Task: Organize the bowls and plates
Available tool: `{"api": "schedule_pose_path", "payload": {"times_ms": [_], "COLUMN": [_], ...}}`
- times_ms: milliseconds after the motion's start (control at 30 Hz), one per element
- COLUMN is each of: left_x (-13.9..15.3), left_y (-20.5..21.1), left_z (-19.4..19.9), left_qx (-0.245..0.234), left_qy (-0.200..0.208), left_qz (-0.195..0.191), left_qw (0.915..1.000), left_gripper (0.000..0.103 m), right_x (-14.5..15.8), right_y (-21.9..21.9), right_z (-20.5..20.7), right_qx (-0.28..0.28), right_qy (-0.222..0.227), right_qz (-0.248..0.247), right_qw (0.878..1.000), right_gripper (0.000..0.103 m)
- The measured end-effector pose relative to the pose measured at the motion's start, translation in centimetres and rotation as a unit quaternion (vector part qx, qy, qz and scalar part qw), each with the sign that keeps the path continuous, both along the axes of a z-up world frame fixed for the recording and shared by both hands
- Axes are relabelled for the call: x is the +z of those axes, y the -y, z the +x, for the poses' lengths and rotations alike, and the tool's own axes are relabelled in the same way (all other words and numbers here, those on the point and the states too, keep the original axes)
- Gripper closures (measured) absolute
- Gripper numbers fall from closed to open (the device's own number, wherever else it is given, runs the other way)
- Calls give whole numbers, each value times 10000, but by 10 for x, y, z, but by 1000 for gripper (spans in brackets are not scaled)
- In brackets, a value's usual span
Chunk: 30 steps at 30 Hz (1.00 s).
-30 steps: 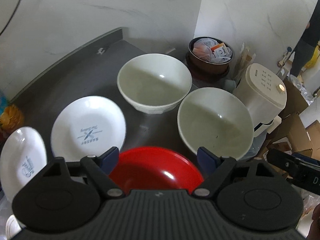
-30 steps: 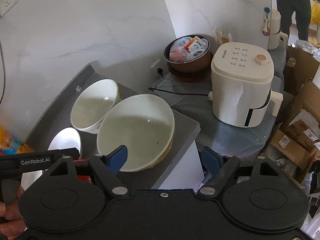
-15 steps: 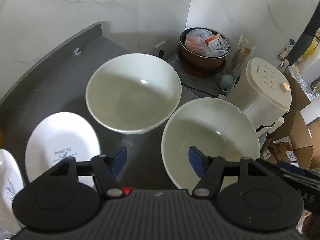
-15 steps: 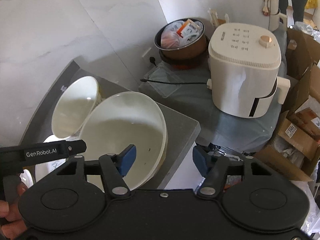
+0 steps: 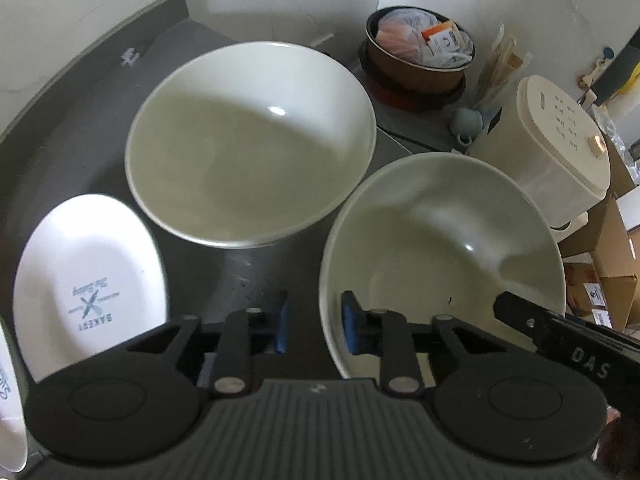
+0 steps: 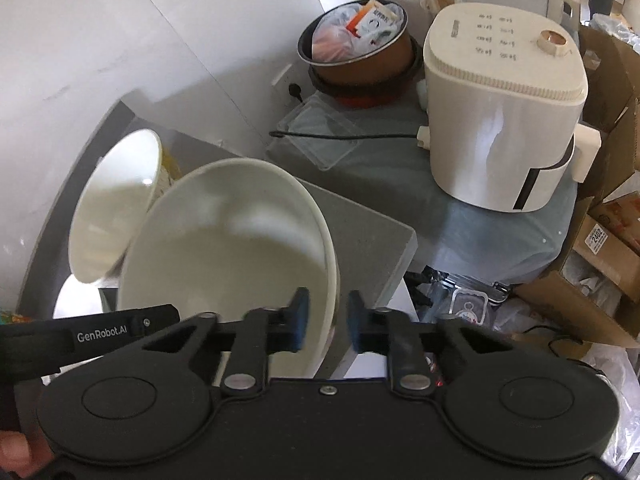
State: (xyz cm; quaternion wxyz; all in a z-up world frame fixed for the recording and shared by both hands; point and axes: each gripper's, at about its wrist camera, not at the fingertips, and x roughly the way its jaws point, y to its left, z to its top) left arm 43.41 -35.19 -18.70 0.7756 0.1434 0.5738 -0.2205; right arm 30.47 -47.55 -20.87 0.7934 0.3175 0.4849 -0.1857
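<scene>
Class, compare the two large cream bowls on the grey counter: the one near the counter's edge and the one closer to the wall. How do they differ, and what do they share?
The near cream bowl has the left gripper and right gripper straddling its rim on opposite sides; the far cream bowl has no gripper on it. The near bowl sits by the grey counter's edge; the far bowl sits beside the white bakery plate. Both are empty, glossy, upright and alike in size.

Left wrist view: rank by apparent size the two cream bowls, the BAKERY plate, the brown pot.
1. far cream bowl and near cream bowl: look alike, so no ranking; the near one is partly hidden.
2. BAKERY plate
3. brown pot: farthest away, so true size unsure.
</scene>
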Motion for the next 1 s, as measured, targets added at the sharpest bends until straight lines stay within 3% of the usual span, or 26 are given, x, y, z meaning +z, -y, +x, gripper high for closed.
{"api": "schedule_pose_path", "payload": {"times_ms": [100, 400, 567, 667, 1000], "left_x": [-5, 5, 29, 52, 96], "left_y": [6, 8, 2, -2, -24], "left_z": [1, -4, -12, -23, -43], "left_qx": [-56, 97, 279, 281, 560], "left_qy": [-121, -160, -157, 69, 329], "left_qz": [29, -42, -211, -312, -601], "left_qw": [9999, 9998, 9993, 9991, 9961], "left_gripper": [93, 95, 95, 94, 94], "right_x": [0, 17, 52, 71, 98], "right_y": [-1, 4, 4, 6, -10], "right_z": [-1, -13, -17, -21, -31], "right_qx": [-43, -92, 85, 109, 319], "right_qy": [-13, 226, 505, 680, 987], "right_qz": [-38, -43, -200, -241, -243], "right_qw": [10000, 9997, 9985, 9973, 9943], "right_gripper": [93, 94, 94, 93, 93]}}
